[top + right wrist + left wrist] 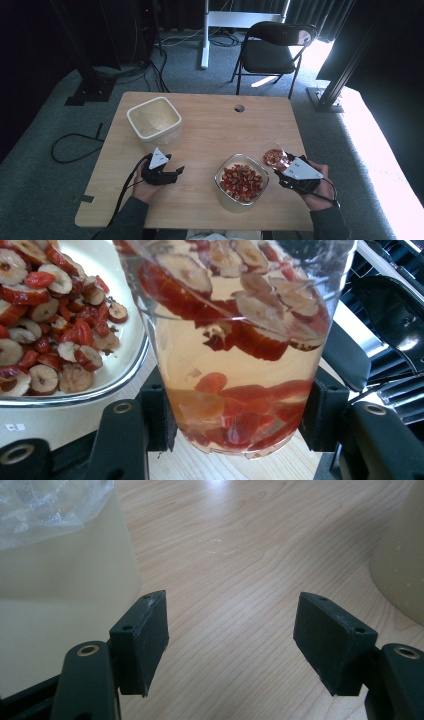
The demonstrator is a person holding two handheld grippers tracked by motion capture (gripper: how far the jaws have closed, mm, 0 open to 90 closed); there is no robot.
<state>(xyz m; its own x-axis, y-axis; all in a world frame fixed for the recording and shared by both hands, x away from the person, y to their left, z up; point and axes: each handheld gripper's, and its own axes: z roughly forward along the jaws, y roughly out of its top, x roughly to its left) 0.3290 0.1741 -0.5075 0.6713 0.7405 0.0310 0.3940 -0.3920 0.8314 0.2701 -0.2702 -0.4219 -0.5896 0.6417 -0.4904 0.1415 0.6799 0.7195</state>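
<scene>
A clear cup (240, 365) of pale liquid with red date slices stands between the jaws of my right gripper (237, 415), whose pads press on its sides. In the high view this cup (273, 157) is at the table's right, just right of a glass bowl (241, 182) heaped with sliced red dates. That bowl (65, 325) lies close on the left in the right gripper view. My left gripper (176, 172) rests low over the table (210, 125), left of the bowl. Its jaws stand open over bare wood in the left gripper view (230, 645).
A white square container (153, 120) with a clear plastic liner stands at the table's back left, and its wall (60, 580) is close beside the left jaw. A small round hole (239, 108) marks the table's far edge. A black folding chair (272, 50) stands beyond the table.
</scene>
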